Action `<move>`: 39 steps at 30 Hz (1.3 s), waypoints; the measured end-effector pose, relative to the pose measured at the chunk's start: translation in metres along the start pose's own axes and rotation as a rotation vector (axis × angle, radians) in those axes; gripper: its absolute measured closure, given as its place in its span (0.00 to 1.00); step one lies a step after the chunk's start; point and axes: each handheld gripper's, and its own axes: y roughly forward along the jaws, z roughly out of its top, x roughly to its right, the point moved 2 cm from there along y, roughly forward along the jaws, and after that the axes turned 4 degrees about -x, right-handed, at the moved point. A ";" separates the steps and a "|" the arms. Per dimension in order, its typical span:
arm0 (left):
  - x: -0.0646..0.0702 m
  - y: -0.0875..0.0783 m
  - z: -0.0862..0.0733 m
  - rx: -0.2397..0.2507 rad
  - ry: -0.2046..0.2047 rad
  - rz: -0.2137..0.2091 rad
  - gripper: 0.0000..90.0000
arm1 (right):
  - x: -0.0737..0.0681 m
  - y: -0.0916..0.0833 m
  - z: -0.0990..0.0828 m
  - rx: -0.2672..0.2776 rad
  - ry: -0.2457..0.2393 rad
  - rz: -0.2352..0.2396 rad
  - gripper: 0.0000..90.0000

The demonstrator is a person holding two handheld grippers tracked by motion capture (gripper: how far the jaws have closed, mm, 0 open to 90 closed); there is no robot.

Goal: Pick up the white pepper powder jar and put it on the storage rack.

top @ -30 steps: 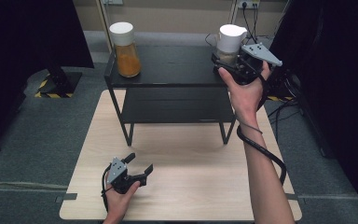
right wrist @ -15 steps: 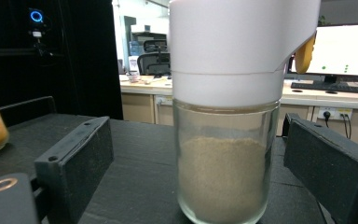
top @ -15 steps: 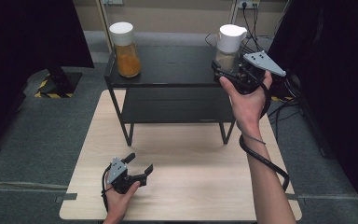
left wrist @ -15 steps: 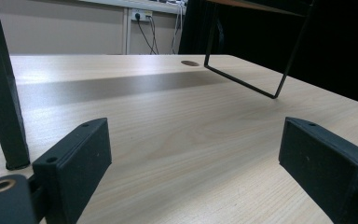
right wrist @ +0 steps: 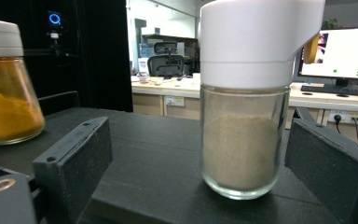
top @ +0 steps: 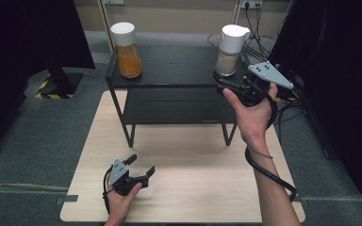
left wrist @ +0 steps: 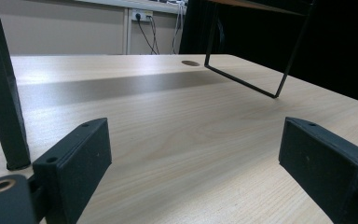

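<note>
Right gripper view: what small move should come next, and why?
Probably ease the right hand-held gripper forward, then close. Its jaws stand open before the jar of pale powder, which stands upright on the black shelf, nearer the right-hand jaw and not yet between them.

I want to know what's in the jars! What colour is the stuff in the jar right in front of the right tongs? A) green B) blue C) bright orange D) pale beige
D: the right tongs stand open just short of the white-lidded jar, which holds pale beige powder; the orange-filled jar sits off at the shelf's other end.
</note>
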 end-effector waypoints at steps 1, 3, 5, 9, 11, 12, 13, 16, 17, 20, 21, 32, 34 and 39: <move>0.000 0.000 0.000 0.000 0.000 0.000 0.10 | 0.000 -0.001 -0.001 0.001 -0.002 0.001 0.09; 0.000 0.000 0.000 -0.001 0.000 -0.001 0.10 | -0.001 -0.005 -0.002 0.000 -0.007 0.005 0.09; 0.000 0.000 0.000 -0.001 -0.001 -0.001 0.10 | -0.002 -0.008 -0.003 -0.003 -0.010 0.009 0.08; 0.000 0.000 0.000 0.000 -0.001 -0.001 0.10 | -0.002 -0.013 -0.007 -0.009 -0.008 0.014 0.08; 0.000 0.000 0.000 0.002 -0.003 -0.001 0.10 | -0.003 -0.015 -0.009 -0.009 -0.010 0.016 0.08; 0.000 0.000 0.000 0.000 -0.001 -0.001 0.10 | -0.003 -0.016 -0.011 -0.009 -0.011 0.019 0.08; 0.000 0.000 0.000 0.000 -0.001 -0.001 0.10 | -0.003 -0.018 -0.012 -0.010 -0.011 0.023 0.08; 0.000 0.000 0.000 0.000 0.000 -0.001 0.10 | -0.003 -0.021 -0.016 -0.013 -0.010 0.030 0.08; 0.000 0.000 0.000 0.003 -0.002 -0.001 0.10 | -0.003 -0.022 -0.018 -0.015 -0.008 0.033 0.08; 0.000 0.000 -0.001 0.004 -0.002 -0.001 0.10 | -0.003 -0.025 -0.023 -0.020 -0.006 0.035 0.08; 0.000 0.000 -0.001 0.004 -0.002 -0.001 0.10 | -0.002 -0.026 -0.025 -0.019 -0.005 0.035 0.08; 0.000 0.000 -0.001 0.004 -0.002 -0.001 0.10 | -0.002 -0.034 -0.039 -0.029 -0.001 0.049 0.08; 0.000 0.000 -0.001 0.004 -0.003 -0.001 0.10 | -0.002 -0.034 -0.042 -0.033 -0.001 0.053 0.08; 0.000 0.000 -0.001 0.005 -0.002 -0.001 0.10 | -0.001 -0.034 -0.050 -0.051 0.000 0.054 0.08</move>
